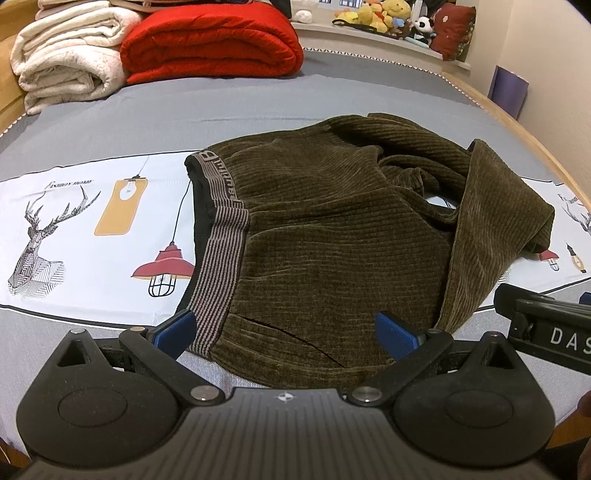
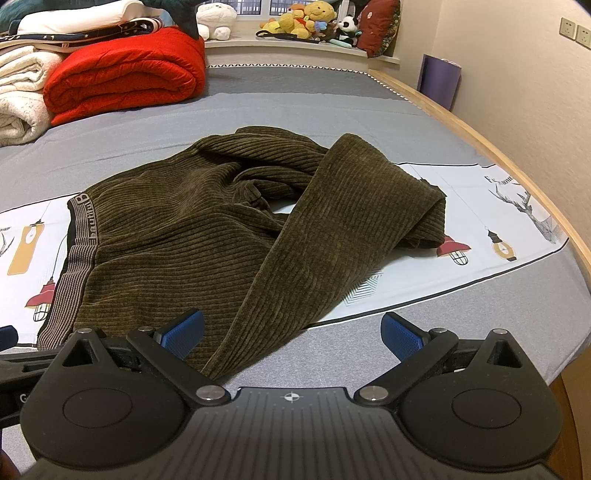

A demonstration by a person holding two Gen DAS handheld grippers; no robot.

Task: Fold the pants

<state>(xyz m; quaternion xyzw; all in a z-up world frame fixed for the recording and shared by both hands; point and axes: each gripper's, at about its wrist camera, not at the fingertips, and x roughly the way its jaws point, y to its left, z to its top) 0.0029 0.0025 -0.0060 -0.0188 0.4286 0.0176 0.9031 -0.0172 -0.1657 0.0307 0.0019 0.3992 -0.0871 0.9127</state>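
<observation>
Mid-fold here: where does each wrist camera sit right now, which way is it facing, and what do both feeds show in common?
Left wrist: on the left gripper, open over the waistband end of the pants; the right gripper's body intrudes.
Right wrist: on the right gripper, open over the folded-back leg; bed edge right.
Shared: both face the red quilt and plush toys.

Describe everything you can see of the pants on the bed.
The pants are dark olive, of ribbed cloth like corduroy, with a striped grey waistband bearing letters. They lie unfolded and rumpled on the bed, waistband to the left, one leg bent across toward the near edge. Both grippers hover open above the near edge; no fingers grip them.
</observation>
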